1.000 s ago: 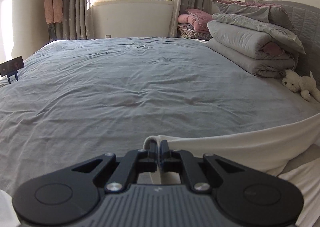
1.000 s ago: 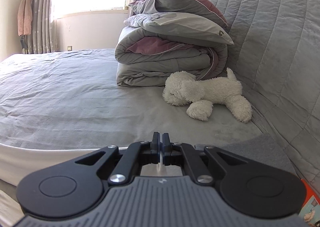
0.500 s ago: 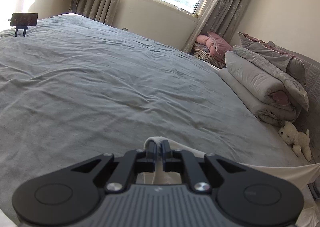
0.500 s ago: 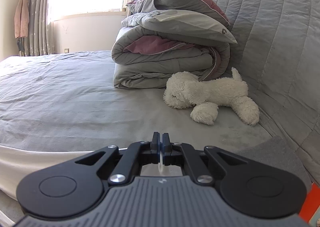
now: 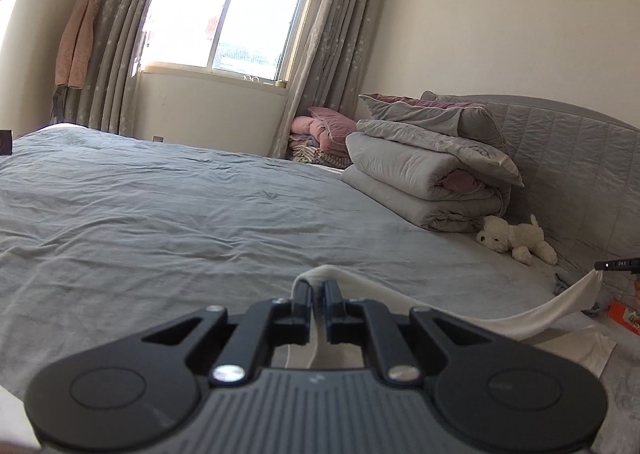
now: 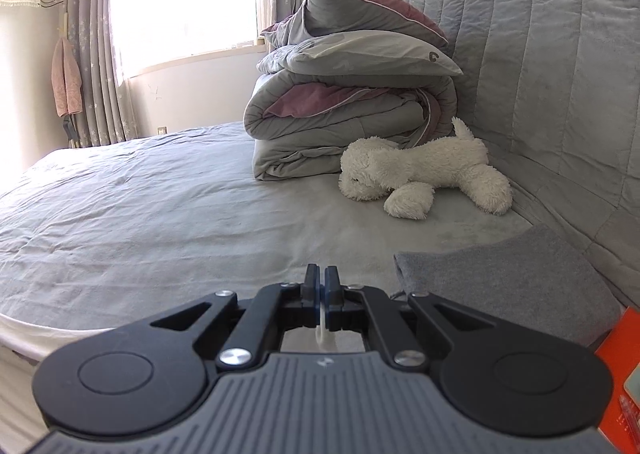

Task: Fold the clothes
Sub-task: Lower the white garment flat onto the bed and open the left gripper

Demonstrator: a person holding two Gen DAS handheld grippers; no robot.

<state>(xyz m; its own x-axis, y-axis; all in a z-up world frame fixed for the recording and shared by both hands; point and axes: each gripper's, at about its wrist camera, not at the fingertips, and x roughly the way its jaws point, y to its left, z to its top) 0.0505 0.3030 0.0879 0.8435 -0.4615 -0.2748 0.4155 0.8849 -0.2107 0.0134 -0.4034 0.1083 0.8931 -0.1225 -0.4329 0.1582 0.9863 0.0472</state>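
Since it sags in a long curve between the two holds, the white garment (image 5: 520,320) can be judged light, thin and floppy, so it's best taken by its edge or corners, spread wide. It's hung low over the near part of the grey bed (image 5: 180,222). One bunched end is pinched in the left gripper (image 5: 318,290), jaws nearly shut on it. A thin bit of the same fabric is clamped in the closed right gripper (image 6: 322,278), near the plush dog (image 6: 424,174).
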